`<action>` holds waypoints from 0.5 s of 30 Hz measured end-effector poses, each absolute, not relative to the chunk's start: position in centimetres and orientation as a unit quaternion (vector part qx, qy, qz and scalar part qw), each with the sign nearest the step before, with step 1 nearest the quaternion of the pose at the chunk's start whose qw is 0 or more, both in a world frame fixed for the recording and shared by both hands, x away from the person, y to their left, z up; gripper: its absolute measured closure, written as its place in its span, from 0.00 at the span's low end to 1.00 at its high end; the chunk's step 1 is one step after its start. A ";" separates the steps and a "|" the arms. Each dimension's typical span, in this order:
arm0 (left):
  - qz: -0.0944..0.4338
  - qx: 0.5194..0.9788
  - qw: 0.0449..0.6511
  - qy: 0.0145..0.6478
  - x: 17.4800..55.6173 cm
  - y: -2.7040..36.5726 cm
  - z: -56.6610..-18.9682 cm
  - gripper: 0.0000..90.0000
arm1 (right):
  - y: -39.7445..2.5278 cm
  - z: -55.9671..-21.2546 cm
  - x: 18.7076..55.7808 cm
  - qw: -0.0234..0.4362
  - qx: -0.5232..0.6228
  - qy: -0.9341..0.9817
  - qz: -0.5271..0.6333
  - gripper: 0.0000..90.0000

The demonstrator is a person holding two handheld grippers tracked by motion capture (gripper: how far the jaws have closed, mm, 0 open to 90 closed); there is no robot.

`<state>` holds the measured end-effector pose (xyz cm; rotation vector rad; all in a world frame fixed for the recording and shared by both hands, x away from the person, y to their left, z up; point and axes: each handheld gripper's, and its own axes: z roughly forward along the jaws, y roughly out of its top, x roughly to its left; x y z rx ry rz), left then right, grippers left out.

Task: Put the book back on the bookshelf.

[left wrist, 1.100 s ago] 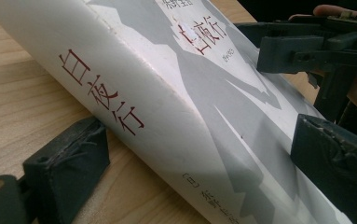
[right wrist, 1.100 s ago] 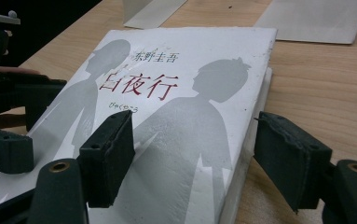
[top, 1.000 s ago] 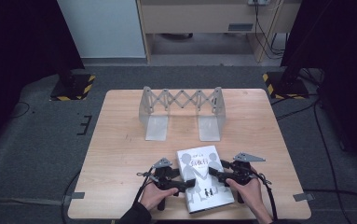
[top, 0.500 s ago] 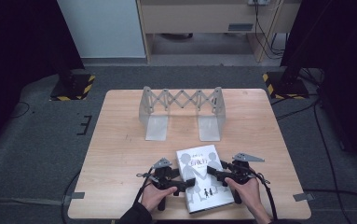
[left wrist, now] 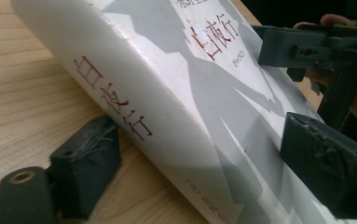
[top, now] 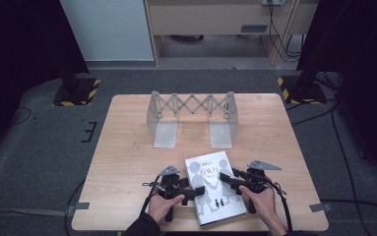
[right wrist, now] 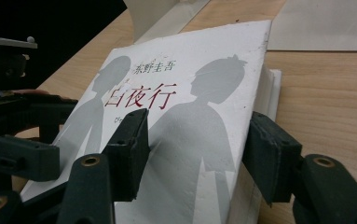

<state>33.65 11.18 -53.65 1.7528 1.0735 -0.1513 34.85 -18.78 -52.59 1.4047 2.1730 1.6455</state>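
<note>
White book [top: 215, 189] lies at the near edge of the counter [top: 127, 167], cover up, grey silhouette figures and red title characters showing. Left gripper [top: 188, 192] is at the book's spine side; in the left gripper view one jaw sits low on the wood beside the spine, the other over the cover, the spine edge between them. Looks like the spine edge is raised slightly off the wood. Jaws spread around it; can't tell if both pads actually touch. Right gripper [top: 228, 179] is on the opposite, page-edge side; in the right gripper view one jaw rests over the cover, the other at the page edge, straddling that side, not clamped flat. Grey folding rack [top: 191, 115] stands farther back, well apart from the book.
</note>
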 end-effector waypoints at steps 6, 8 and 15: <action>-0.042 0.738 0.522 0.426 33.6 11.2 -52.9 0.16 | -18.9 -52.2 34.7 0.044 0.453 0.694 0.558 0.53; -0.038 0.740 0.520 0.424 33.6 11.2 -52.7 0.16 | -18.9 -52.1 34.7 0.049 0.450 0.692 0.562 0.54; -0.036 0.734 0.529 0.424 33.8 11.5 -52.4 0.20 | -19.0 -51.7 34.7 0.059 0.439 0.685 0.578 0.59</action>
